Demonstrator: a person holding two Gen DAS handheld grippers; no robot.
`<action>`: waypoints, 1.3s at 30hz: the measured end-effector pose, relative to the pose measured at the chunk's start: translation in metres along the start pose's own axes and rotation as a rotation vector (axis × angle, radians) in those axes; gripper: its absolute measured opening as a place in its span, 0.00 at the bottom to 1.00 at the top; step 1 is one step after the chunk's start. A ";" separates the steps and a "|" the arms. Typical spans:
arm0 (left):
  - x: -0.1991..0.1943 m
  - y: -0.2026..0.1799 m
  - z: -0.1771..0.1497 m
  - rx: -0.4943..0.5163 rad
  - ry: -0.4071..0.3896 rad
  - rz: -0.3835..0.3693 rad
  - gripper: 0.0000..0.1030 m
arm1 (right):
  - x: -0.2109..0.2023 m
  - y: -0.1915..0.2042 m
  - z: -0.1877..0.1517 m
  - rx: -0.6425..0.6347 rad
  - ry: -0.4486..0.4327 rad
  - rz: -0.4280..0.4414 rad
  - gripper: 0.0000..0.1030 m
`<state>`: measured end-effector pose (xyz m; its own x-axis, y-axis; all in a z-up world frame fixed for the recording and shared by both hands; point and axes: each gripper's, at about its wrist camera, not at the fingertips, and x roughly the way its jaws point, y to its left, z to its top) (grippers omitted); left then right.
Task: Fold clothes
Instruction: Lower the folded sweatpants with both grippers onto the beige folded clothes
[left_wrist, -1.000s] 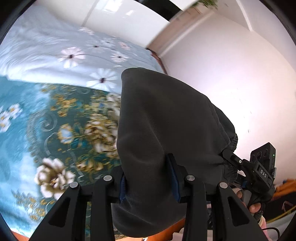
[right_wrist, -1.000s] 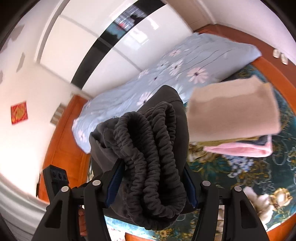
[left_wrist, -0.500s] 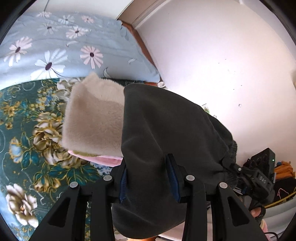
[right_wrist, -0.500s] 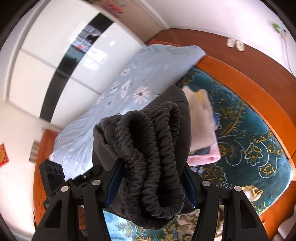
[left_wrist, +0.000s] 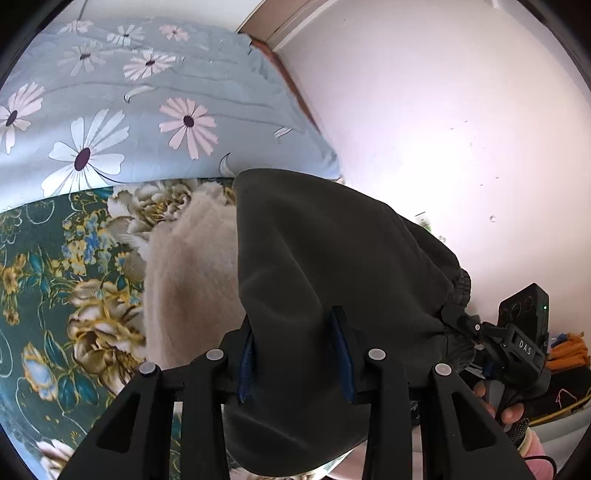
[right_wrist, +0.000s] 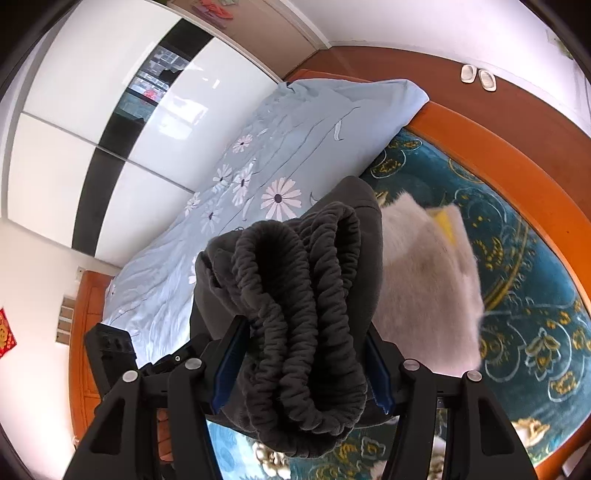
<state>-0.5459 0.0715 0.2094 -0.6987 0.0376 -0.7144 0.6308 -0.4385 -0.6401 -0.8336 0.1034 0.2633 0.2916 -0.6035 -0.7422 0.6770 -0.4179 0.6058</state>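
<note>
Trousers (left_wrist: 332, 258), dark, soft and limp, hang folded above the beige stack (right_wrist: 424, 273) on the bed, left gripper (left_wrist: 295, 363) and right gripper (right_wrist: 301, 365) each pinching an end, the elastic waistband bunched in the right.

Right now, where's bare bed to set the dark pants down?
Free: green floral spread between the beige fleece stack and the wooden bed frame; also left of the stack, below the blue daisy duvet. Crowded: the stack, directly behind the dark pants that both grippers clamp.
</note>
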 end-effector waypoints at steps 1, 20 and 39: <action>0.007 0.003 0.005 -0.005 0.010 0.008 0.36 | 0.008 -0.003 0.006 0.012 0.007 -0.007 0.61; 0.000 -0.003 0.011 0.031 -0.026 0.036 0.42 | 0.025 -0.014 0.039 -0.165 0.024 -0.355 0.69; 0.075 -0.012 -0.013 0.129 0.112 0.031 0.42 | 0.085 -0.035 0.049 -0.108 0.094 -0.259 0.69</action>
<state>-0.6015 0.0916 0.1602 -0.6332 0.1191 -0.7647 0.5978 -0.5524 -0.5810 -0.8657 0.0342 0.1929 0.1575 -0.4179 -0.8947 0.8038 -0.4721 0.3620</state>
